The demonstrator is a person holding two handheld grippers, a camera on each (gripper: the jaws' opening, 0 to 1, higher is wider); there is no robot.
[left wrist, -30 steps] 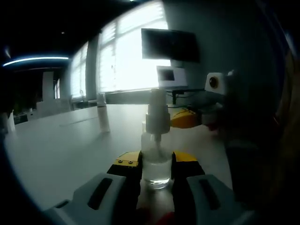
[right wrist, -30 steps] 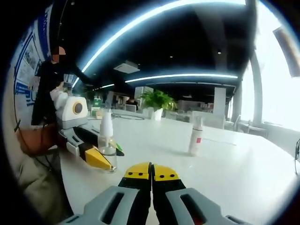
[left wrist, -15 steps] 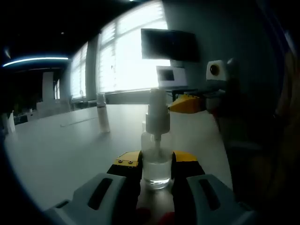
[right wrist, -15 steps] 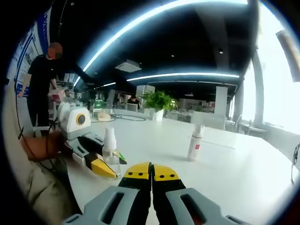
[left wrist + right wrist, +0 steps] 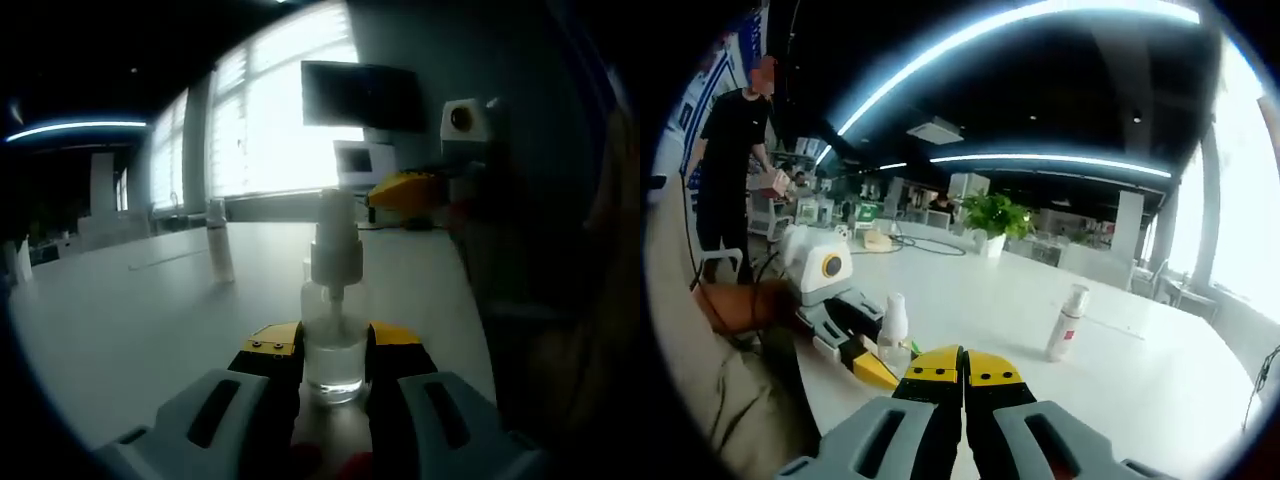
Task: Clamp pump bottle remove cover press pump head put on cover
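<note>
A small clear pump bottle point(image 5: 334, 300) with a pale top stands on the white table point(image 5: 120, 320). My left gripper point(image 5: 322, 350) is shut on its lower body, with a yellow-tipped jaw on each side. From the right gripper view, the same bottle point(image 5: 894, 328) stands upright in the left gripper point(image 5: 878, 366), low at the left. My right gripper point(image 5: 963, 366) is shut with nothing between its jaws and hangs well above the table. Its yellow tip point(image 5: 402, 190) shows up and to the right of the bottle, apart from it.
A second, taller white bottle point(image 5: 218, 240) point(image 5: 1067, 322) stands alone further across the table. A dark monitor point(image 5: 360, 95) hangs on the wall by bright windows. A person point(image 5: 728, 150) stands off the table's far left. A potted plant point(image 5: 990, 215) sits at the back.
My right gripper has risen: its tip sits higher in the left gripper view, and the table and bottle sit lower in its own. The left gripper and bottle have not moved.
</note>
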